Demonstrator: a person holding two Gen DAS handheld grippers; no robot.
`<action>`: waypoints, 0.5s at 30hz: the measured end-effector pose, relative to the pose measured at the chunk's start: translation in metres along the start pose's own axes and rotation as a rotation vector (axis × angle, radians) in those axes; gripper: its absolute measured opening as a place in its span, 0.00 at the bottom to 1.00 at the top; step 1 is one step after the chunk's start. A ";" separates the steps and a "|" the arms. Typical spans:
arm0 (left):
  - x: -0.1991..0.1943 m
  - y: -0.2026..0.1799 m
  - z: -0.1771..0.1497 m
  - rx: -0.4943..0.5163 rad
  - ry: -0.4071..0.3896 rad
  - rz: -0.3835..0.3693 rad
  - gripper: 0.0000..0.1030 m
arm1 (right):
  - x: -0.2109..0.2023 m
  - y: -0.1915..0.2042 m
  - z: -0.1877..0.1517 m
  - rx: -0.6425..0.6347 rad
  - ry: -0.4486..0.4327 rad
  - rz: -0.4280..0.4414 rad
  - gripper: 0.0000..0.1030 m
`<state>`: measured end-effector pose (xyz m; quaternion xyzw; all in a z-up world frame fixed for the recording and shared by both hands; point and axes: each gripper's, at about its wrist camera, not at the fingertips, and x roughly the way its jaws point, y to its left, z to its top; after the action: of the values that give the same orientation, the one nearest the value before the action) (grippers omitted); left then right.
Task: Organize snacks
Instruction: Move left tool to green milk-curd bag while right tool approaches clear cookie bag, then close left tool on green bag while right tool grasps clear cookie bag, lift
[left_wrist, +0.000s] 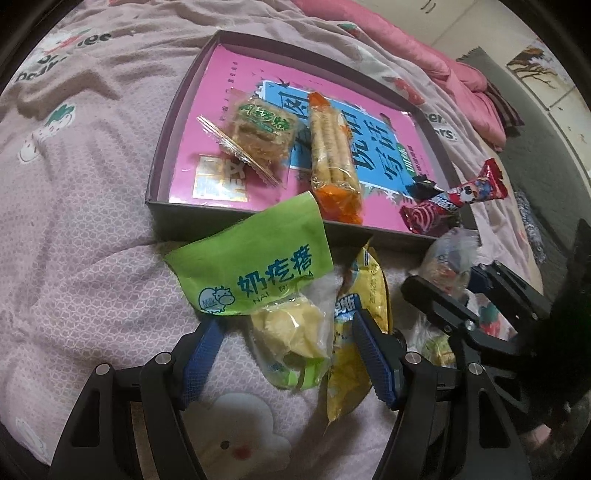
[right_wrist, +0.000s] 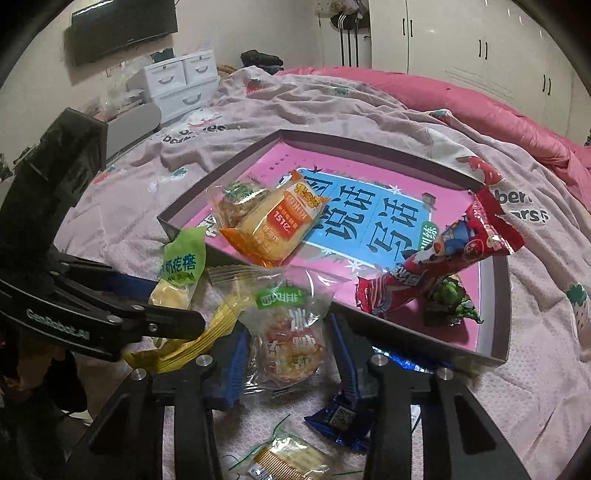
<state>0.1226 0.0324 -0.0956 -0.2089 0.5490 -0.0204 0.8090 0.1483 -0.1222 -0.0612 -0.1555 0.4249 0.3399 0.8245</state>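
A shallow dark box (left_wrist: 184, 215) (right_wrist: 424, 341) with a pink printed sheet inside lies on the bed. In it are a green-labelled crisp packet (left_wrist: 264, 129), an orange biscuit packet (left_wrist: 332, 155) (right_wrist: 280, 225) and a small green-black packet (right_wrist: 448, 299). A red wrapper (left_wrist: 454, 201) (right_wrist: 443, 258) leans on its near rim. My left gripper (left_wrist: 290, 350) (right_wrist: 170, 299) stands open around a green milk-snack packet (left_wrist: 258, 273) (right_wrist: 181, 266). My right gripper (right_wrist: 290, 362) (left_wrist: 447, 284) is shut on a clear cake packet (right_wrist: 290, 328) (left_wrist: 448, 258).
A yellow packet (left_wrist: 367, 295) (right_wrist: 207, 332) lies between the two grippers. A blue packet (right_wrist: 340, 417) and a clear biscuit packet (right_wrist: 288, 458) lie near me. A pink quilt (right_wrist: 461, 96) is bunched behind the box. White drawers (right_wrist: 181, 81) stand beyond the bed.
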 end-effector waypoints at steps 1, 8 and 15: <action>0.001 -0.001 0.000 0.000 -0.005 0.018 0.66 | -0.001 -0.001 0.000 0.004 -0.002 -0.001 0.41; 0.004 -0.003 0.002 0.030 -0.014 0.084 0.45 | -0.003 -0.002 0.000 0.021 -0.009 0.011 0.41; -0.007 -0.001 0.000 0.030 -0.031 0.046 0.38 | -0.010 -0.006 0.003 0.049 -0.043 0.039 0.41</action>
<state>0.1204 0.0337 -0.0895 -0.1845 0.5406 -0.0066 0.8208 0.1503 -0.1292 -0.0509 -0.1194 0.4185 0.3486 0.8301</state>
